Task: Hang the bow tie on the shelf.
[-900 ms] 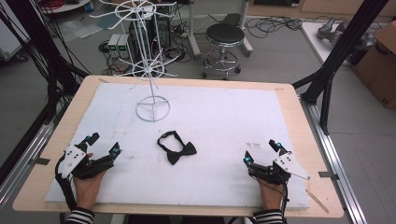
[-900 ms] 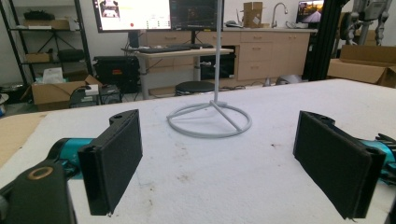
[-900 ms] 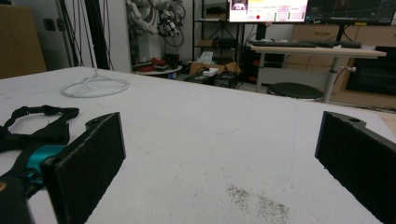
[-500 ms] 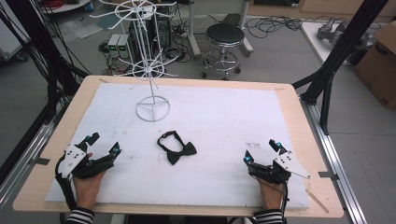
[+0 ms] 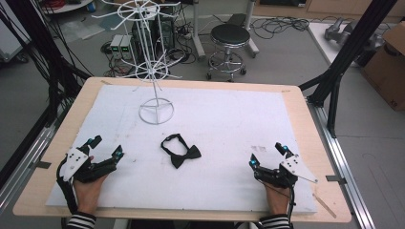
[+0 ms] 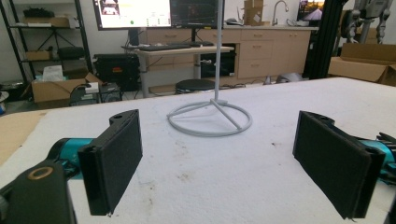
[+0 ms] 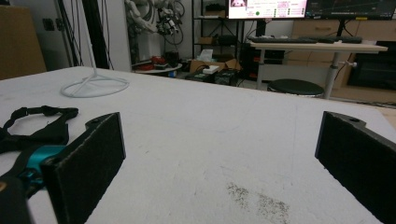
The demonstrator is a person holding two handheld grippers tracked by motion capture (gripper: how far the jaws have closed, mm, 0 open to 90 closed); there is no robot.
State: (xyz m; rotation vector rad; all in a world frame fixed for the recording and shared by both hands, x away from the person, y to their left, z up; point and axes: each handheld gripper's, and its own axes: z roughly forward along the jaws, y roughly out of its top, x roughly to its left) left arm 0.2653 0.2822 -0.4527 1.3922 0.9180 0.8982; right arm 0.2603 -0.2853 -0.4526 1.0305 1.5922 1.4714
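— White foam sheet (image 5: 296, 124) covers the wooden table (image 5: 305, 102). What lies on it?
— Black fabric bow tie (image 5: 180, 150) at centre; white wire display stand (image 5: 155, 81) at twelve o'clock from it.
— And the grippers?
— Left gripper (image 5: 105, 149) at eight o'clock, right gripper (image 5: 267, 155) at four, both spread wide, apparently resting on the foam.

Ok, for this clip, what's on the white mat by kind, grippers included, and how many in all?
Bow tie, black: 1
Wire display stand, white: 1
Grippers, both open and resting on the mat: 2 (left gripper, right gripper)
Total: 4
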